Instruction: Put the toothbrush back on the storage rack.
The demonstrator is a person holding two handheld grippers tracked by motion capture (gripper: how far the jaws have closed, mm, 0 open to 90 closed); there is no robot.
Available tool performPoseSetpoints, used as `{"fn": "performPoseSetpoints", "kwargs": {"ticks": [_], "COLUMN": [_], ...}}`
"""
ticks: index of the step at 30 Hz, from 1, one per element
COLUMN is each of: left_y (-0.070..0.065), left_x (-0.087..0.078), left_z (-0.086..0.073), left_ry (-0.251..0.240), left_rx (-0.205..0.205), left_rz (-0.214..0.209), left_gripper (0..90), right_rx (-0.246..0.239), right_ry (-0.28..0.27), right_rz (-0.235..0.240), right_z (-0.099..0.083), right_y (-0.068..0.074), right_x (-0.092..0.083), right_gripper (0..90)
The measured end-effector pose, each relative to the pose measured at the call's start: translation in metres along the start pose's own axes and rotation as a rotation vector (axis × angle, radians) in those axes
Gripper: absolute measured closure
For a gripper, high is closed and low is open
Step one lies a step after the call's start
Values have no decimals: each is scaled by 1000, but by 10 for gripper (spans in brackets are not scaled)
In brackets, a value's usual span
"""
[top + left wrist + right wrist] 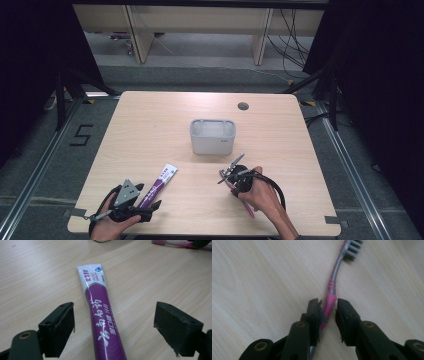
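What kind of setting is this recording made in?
Likely a lab recording bay: a bare wooden table ringed by black curtains, loose cables on the floor, and a taped number marker.

My pale wooden tabletop carries a grey two-compartment holder near its middle, a purple-and-white toothpaste tube lying flat towards my left, and a pink toothbrush on my right.

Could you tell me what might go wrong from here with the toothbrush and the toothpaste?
The right tool straddles the thin toothbrush lying flat, so closing could pinch it off-centre and twist it. The left tool stands open around the smooth toothpaste tube, which might slip or squash. The grey holder could be knocked.
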State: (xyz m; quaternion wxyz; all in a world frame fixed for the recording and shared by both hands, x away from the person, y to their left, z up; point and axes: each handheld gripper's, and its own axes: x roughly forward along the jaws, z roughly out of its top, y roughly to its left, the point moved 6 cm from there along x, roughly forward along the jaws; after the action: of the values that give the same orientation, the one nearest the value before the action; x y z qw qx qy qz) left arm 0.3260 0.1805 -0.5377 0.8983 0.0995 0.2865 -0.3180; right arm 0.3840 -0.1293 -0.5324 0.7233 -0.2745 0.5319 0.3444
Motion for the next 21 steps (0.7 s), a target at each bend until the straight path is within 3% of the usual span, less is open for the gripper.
{"fn": "performPoseSetpoints", "kwargs": {"ticks": [2, 4, 7, 8, 11, 18, 21], "left_y": [-2, 0, 0, 0, 0, -2, -2], "left_x": [1, 0, 0, 0, 0, 0, 0], "left_z": [1, 0, 0, 0, 0, 1, 1], "left_ry": [-24, 3, 4, 4, 3, -15, -14], "left_rx": [-23, 2, 0, 0, 0, -17, -16], "left_rz": [-8, -2, -1, -1, 1, -9, -9], "left_gripper": [163, 164, 164, 164, 164, 164, 164], "right_rx": [-7, -7, -12, -48, -26, -85, -70], "right_ry": [11, 26, 35, 40, 60, 126, 146], "right_rz": [9, 4, 4, -12, 1, -23, -37], "right_z": [0, 0, 1, 2, 3, 7, 8], "right_y": [-1, -2, -2, -5, -2, 1, 2], "right_x": [2, 3, 5, 5, 5, 5, 5], "right_gripper": [735, 762, 781, 787, 804, 809, 813]}}
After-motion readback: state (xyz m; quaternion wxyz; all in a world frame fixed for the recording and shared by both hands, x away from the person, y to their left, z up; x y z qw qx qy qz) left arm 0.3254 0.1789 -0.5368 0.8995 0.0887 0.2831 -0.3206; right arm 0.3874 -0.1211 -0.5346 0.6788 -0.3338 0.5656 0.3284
